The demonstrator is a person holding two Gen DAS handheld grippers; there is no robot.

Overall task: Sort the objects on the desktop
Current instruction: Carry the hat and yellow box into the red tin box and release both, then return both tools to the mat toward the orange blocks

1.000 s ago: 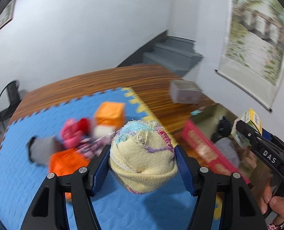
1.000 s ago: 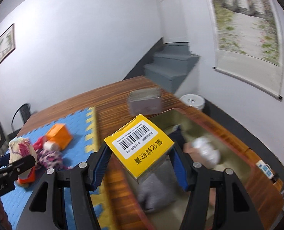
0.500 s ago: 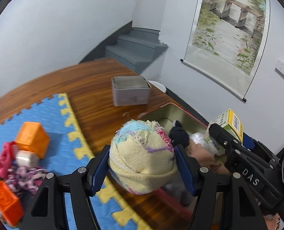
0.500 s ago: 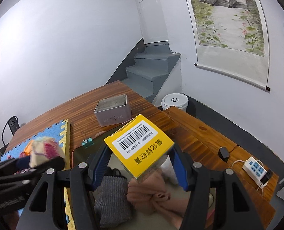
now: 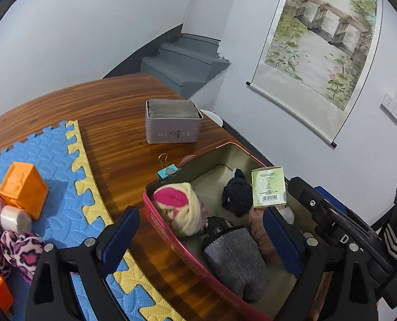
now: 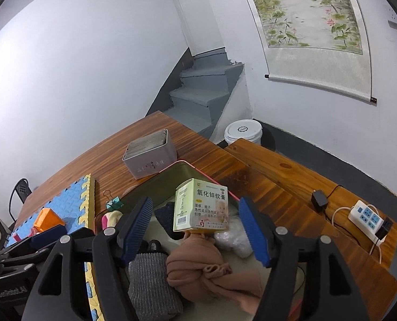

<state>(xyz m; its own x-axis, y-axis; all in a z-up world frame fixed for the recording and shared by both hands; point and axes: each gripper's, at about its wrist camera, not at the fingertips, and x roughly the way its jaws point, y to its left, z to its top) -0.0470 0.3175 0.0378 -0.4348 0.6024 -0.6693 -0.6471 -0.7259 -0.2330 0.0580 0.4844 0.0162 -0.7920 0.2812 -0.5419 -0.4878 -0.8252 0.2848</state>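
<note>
A red-walled tin (image 5: 169,236) lies open on the wooden table and holds several rolled socks and cloths. A yellow and pink sock ball (image 5: 182,208) rests in the tin's near left corner, just ahead of my left gripper (image 5: 198,230), which is open with nothing between its fingers. My right gripper (image 6: 195,214) is open too. The pale green and yellow medicine box (image 6: 201,206) stands tilted between and beyond its fingers, over the brown cloth (image 6: 198,264) in the tin (image 6: 187,163); whether it rests or is falling I cannot tell.
A grey lidded tin (image 5: 173,125) and a teal binder clip (image 5: 167,171) sit beyond the red tin. On the blue foam mat (image 5: 64,187) lie an orange cube (image 5: 24,187), a tape roll (image 5: 15,218) and a leopard-print sock (image 5: 16,248). A power strip (image 6: 367,216) lies far right.
Both grippers moved right over the tin and opened. The sock ball left the left gripper and lies in the tin. The box left the right gripper and turned.
</note>
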